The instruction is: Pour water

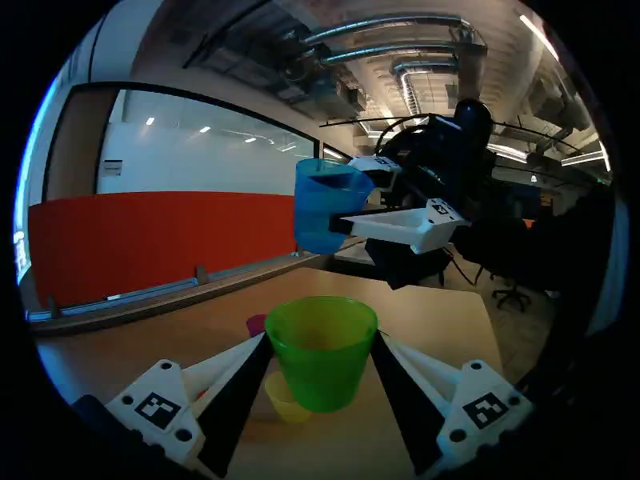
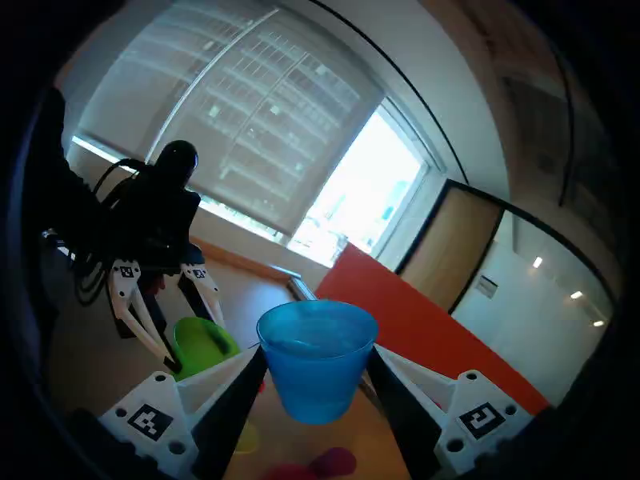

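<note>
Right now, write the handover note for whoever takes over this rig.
Left gripper: jaws shut on the green cup, held upright over the table.
Right gripper: jaws shut on the blue cup, roughly upright, higher than the green cup and apart from it.
The blue cup seems to hold water; the green cup's inside cannot be judged.
Done: both cups are in hand.
Left: bring the blue cup over the green cup, tilt it and pour.
A yellow cup and a pink cup sit on the table below.

4 cups (image 1: 322, 360) (image 1: 324, 210) (image 1: 286, 400) (image 1: 255, 324), 2 grippers (image 1: 320, 342) (image 2: 316, 354)
</note>
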